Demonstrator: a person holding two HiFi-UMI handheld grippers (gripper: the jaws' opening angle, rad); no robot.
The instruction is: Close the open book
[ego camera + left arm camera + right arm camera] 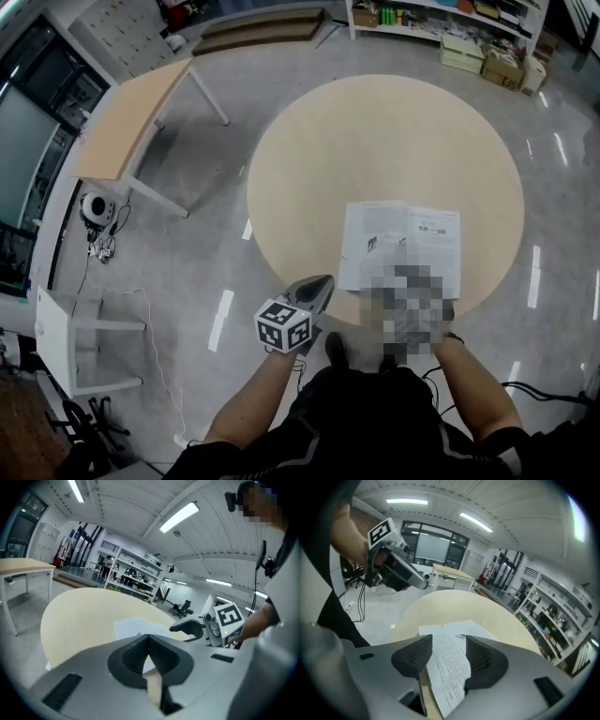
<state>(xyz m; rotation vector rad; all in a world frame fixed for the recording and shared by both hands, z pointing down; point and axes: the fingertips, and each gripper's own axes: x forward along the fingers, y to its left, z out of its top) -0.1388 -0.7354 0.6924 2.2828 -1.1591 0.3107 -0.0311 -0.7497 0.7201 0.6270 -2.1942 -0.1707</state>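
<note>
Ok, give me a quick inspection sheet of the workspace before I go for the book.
Surface: round table, pale wood.
Job's things: open book, lying flat near the person's edge.
Clutter: nothing seen on the round table.
Tools: left tool shut, empty, off the table's edge; right tool open, a page in line between its jaws, not gripped.
Cables: floor cables at the left, away from the round table.
Surroundings: rectangular table, shelves.

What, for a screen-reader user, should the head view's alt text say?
An open book lies on a round wooden table, near the edge closest to the person. The left hand-held gripper, jaws together, hovers at that edge, left of the book.
</note>
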